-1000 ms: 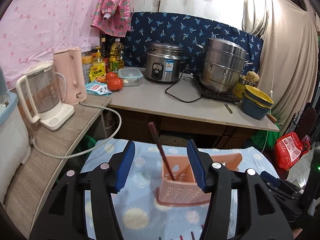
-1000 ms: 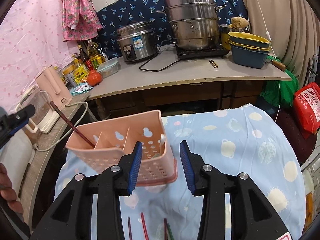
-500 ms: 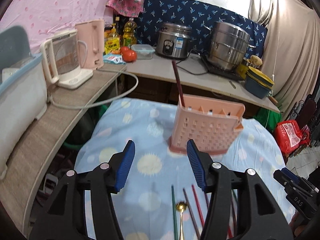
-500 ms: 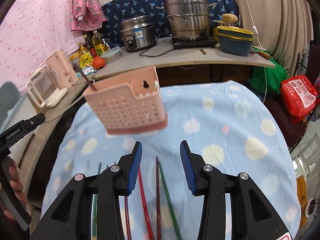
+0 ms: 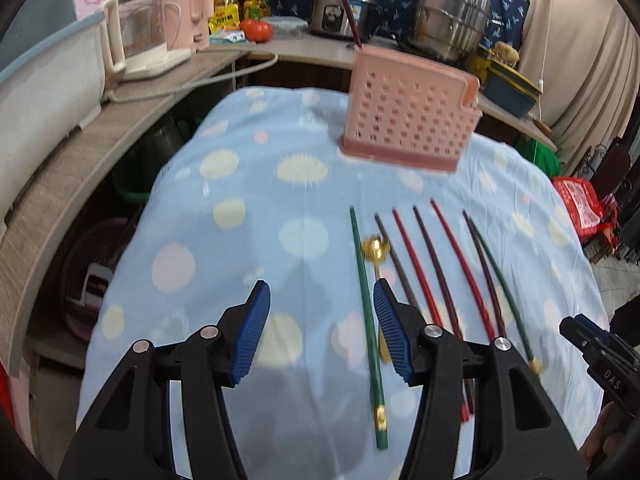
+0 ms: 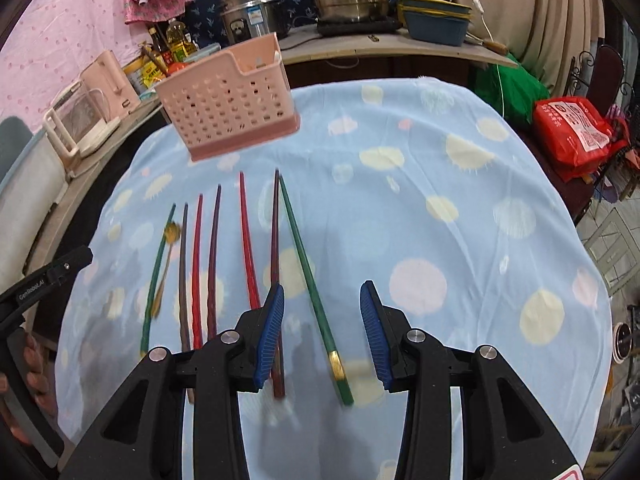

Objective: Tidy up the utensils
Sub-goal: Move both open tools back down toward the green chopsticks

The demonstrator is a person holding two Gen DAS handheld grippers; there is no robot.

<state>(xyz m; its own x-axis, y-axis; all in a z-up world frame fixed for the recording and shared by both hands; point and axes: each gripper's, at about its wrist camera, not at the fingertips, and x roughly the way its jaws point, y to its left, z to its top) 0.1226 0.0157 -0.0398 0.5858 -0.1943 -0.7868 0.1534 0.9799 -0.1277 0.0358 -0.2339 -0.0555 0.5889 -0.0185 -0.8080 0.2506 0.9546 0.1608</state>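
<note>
At upper left a kettle (image 5: 132,40) stands on the side bench (image 5: 80,152), the pink utensil basket (image 5: 412,120) sits upper centre, chopsticks (image 5: 416,264) and spoon (image 5: 376,250) lie centre-right on the spotted cloth (image 5: 240,200), and both the left claw (image 5: 320,332) and right claw (image 6: 322,332) hover spread apart, empty.

Seven loose chopsticks (image 6: 308,264), one spoon (image 5: 376,249), one pink caddy (image 6: 228,98)

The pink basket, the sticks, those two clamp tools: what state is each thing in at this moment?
Pink utensil basket: upright on the cloth, one dark chopstick standing in it.
Loose chopsticks: seven, lying flat in a row on the cloth.
Gold spoon: lying flat among them.
Left gripper: jaws open, holding nothing.
Right gripper: jaws open, above the green chopstick, not gripping it.
</note>
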